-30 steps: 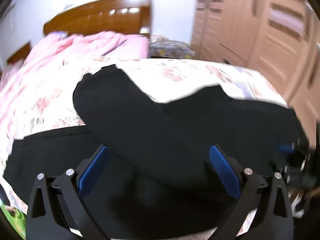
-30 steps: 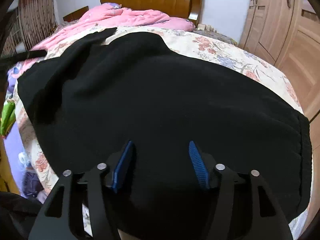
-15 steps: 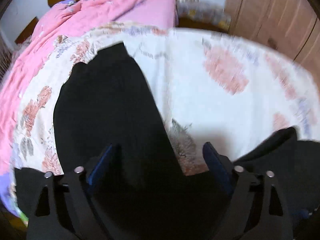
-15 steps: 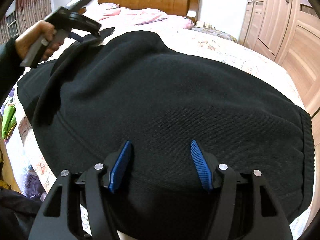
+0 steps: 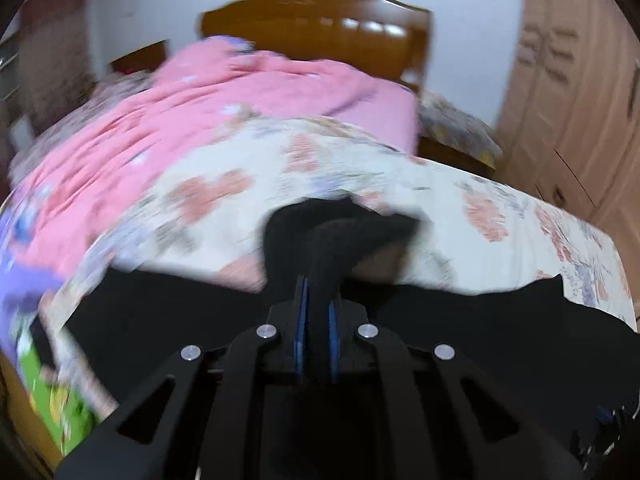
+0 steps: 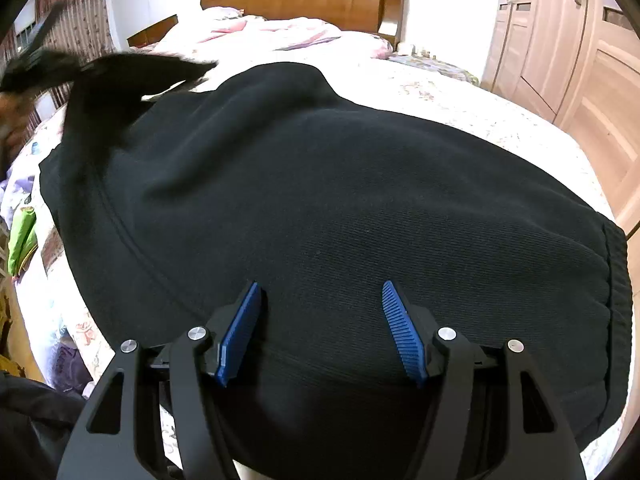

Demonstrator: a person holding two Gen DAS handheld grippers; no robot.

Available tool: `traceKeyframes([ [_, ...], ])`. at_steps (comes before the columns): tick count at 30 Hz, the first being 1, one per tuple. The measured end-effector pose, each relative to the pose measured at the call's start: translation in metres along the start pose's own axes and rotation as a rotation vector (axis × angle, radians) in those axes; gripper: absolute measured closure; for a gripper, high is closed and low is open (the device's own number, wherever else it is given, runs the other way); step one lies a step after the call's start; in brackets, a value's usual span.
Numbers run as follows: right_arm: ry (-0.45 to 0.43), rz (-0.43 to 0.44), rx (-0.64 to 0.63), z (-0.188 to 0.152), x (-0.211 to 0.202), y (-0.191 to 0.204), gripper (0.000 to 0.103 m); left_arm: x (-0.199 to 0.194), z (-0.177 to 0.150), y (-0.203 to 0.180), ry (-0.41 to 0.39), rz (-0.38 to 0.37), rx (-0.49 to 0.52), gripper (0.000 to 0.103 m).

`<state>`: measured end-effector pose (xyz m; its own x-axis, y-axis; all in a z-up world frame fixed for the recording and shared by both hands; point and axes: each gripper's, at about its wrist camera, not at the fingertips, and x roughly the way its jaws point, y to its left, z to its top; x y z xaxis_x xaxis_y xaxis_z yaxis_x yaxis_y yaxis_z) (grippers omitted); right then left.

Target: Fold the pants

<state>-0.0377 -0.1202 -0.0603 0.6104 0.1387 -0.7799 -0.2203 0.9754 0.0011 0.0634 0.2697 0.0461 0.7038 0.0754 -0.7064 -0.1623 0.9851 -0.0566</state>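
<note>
Black pants lie spread across the floral bedsheet. My left gripper is shut on the end of a pant leg, which bunches up between the blue pads and is lifted off the bed. In the right wrist view this lifted leg hangs at the far left, blurred. My right gripper is open, its blue pads resting over the pants near the waistband, holding nothing.
A pink quilt is heaped at the head of the bed before the wooden headboard. A wooden wardrobe stands to the right. A green item lies at the bed's left edge.
My left gripper has closed on the pant leg end and lifted it off the bed. My right gripper has stayed open over the waist area.
</note>
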Motion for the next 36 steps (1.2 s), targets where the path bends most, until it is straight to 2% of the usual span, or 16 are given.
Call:
traceKeyframes([
  [5, 0.008, 0.011, -0.008, 0.001, 0.001, -0.001, 0.040, -0.022, -0.069, 0.060, 0.066, 0.047, -0.115, 0.096],
  [11, 0.015, 0.000, -0.005, 0.002, 0.002, -0.001, 0.040, 0.008, -0.121, 0.084, 0.132, 0.073, -0.175, 0.096],
  [12, 0.015, -0.003, -0.002, 0.002, 0.002, 0.000, 0.040, 0.011, -0.122, 0.083, 0.131, 0.079, -0.166, 0.091],
  [14, 0.016, -0.009, 0.002, 0.001, 0.003, 0.000, 0.040, 0.009, -0.121, 0.081, 0.101, 0.121, -0.150, 0.066],
  [15, 0.018, -0.012, 0.004, 0.001, 0.003, 0.001, 0.040, 0.007, -0.120, 0.082, 0.094, 0.143, -0.148, 0.038],
  [16, 0.019, -0.014, 0.005, 0.001, 0.003, 0.001, 0.040, 0.000, -0.118, 0.081, 0.068, 0.187, -0.138, 0.029],
  [17, 0.020, -0.016, 0.005, 0.002, 0.003, 0.002, 0.040, -0.007, -0.114, 0.078, 0.039, 0.212, -0.121, 0.022],
  [21, 0.025, -0.016, 0.007, 0.002, 0.003, 0.002, 0.039, -0.028, -0.099, 0.048, -0.030, 0.214, 0.050, 0.013],
  [22, 0.025, -0.017, 0.006, 0.002, 0.003, 0.002, 0.039, -0.027, -0.095, 0.033, -0.039, 0.216, 0.127, 0.013],
  [25, 0.023, -0.017, 0.008, 0.001, 0.003, 0.000, 0.039, -0.006, -0.092, -0.009, 0.019, 0.227, 0.355, 0.013],
  [27, 0.020, -0.020, 0.014, 0.000, 0.002, 0.000, 0.039, 0.010, -0.093, -0.029, 0.041, 0.221, 0.454, 0.013],
  [31, 0.021, -0.020, 0.011, 0.000, 0.002, 0.000, 0.039, 0.041, -0.081, -0.059, 0.049, 0.166, 0.524, 0.015],
  [32, 0.022, -0.018, 0.011, -0.001, 0.002, 0.000, 0.039, 0.049, -0.078, -0.063, 0.054, 0.157, 0.531, 0.018],
  [33, 0.021, -0.017, 0.012, -0.001, 0.002, 0.000, 0.039, 0.055, -0.077, -0.067, 0.059, 0.154, 0.536, 0.025],
  [34, 0.021, -0.017, 0.012, -0.001, 0.002, -0.001, 0.039, 0.066, -0.074, -0.069, 0.081, 0.151, 0.531, 0.040],
  [36, 0.018, -0.016, 0.015, -0.002, 0.001, -0.001, 0.039, 0.081, -0.069, -0.058, 0.116, 0.098, 0.468, 0.052],
])
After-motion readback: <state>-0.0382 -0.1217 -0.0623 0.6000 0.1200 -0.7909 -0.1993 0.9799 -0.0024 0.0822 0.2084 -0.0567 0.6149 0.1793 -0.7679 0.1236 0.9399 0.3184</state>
